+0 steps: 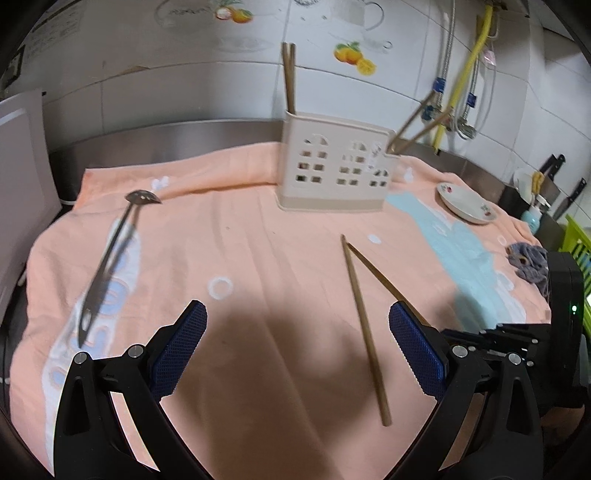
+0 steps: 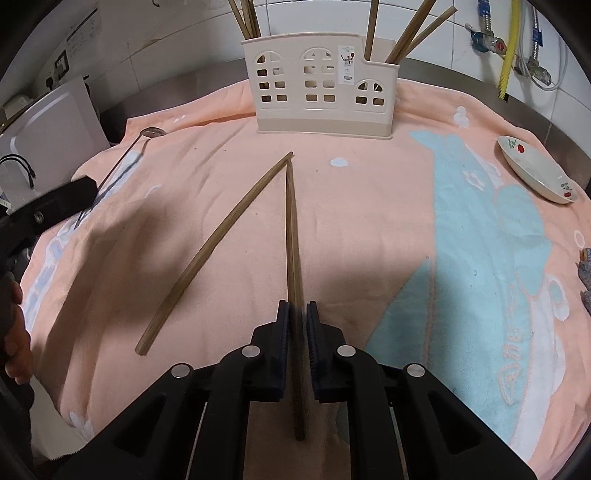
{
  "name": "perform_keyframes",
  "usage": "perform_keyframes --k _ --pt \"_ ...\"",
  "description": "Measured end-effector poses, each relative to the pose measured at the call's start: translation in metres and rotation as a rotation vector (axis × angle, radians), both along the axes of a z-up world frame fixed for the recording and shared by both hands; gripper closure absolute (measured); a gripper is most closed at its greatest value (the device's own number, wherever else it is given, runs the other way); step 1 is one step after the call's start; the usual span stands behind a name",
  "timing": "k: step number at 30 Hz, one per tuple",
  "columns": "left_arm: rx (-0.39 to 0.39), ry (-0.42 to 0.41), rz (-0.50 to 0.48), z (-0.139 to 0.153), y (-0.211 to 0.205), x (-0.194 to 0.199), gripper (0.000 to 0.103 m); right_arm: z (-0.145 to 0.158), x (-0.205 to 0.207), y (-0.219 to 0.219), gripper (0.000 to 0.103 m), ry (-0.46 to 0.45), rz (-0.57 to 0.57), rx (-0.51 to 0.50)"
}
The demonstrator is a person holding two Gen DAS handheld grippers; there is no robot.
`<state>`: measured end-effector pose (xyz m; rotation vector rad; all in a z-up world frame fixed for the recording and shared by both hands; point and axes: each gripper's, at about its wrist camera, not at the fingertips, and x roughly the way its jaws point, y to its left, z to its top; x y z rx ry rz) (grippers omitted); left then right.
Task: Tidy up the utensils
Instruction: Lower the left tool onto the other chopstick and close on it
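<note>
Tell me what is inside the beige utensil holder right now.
Wooden chopsticks stand in the left end of the utensil holder, and more chopsticks lean from its right end. Through the window cutouts nothing else shows; the bottom stays hidden behind the solid base.

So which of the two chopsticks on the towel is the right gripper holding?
The straight chopstick running between the right gripper fingers. The other chopstick lies free to its left, their far tips meeting.

readable text: none | utensil holder sticker: print too small to read
</note>
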<state>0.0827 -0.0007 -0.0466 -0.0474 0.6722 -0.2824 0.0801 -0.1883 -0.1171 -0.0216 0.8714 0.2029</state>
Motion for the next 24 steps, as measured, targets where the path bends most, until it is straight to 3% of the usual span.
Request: perform_keyframes --k 9,19,24 --pt "-0.022 0.069 -0.071 -0.021 -0.024 -0.006 0.008 -0.002 -0.012 -0.005 0.084 -0.02 0.04 0.012" --pt "-0.022 0.139 -0.11 -0.039 -0.047 -0.003 0.029 -0.003 -0.019 -0.014 0.09 -0.061 0.053 0.014" --pt "-0.018 0.16 -0.137 -0.044 -0.059 0.001 0.046 -0.003 -0.021 -0.025 0.092 -0.071 0.043 0.038"
